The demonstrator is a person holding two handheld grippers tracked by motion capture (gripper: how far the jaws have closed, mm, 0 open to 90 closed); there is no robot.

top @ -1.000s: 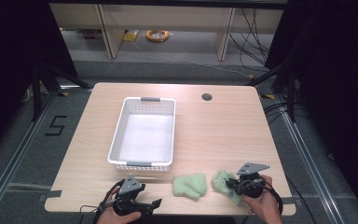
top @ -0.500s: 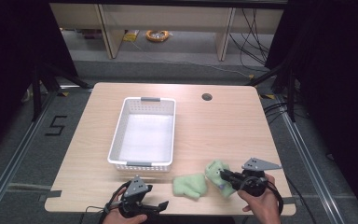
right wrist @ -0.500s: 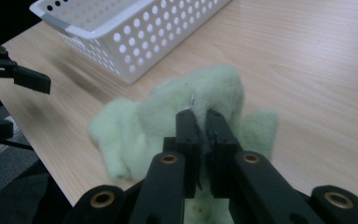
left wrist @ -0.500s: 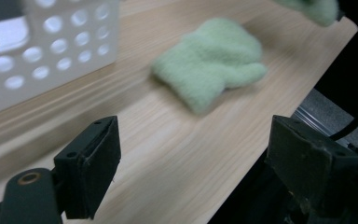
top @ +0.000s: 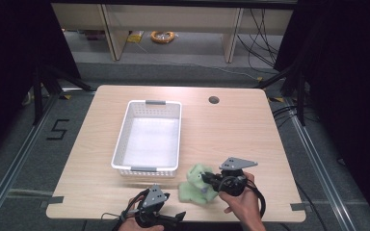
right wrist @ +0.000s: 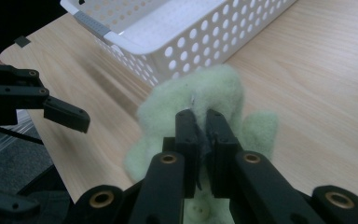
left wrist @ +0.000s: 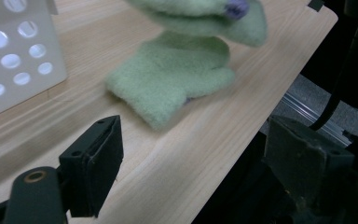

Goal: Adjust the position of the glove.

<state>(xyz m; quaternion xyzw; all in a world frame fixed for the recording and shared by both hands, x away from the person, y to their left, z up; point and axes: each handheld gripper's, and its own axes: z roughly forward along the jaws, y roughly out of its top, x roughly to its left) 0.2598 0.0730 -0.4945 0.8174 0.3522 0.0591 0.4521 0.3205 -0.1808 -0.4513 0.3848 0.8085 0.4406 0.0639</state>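
One empty white basket [top: 148, 139], green cloth [top: 197, 184] beside

A pale green fleece garment [top: 196, 185], white perforated basket [top: 147, 137], light wood-grain table [top: 241, 134].

A pale green fleecy garment [top: 196, 184] with a small purple detail lies crumpled near the worktop's [top: 231, 130] front edge, one fold lifted.

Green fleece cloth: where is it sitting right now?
In the high view the green fleece cloth lies near the table's front edge, just right of the white basket's near corner, pinched by the right gripper.
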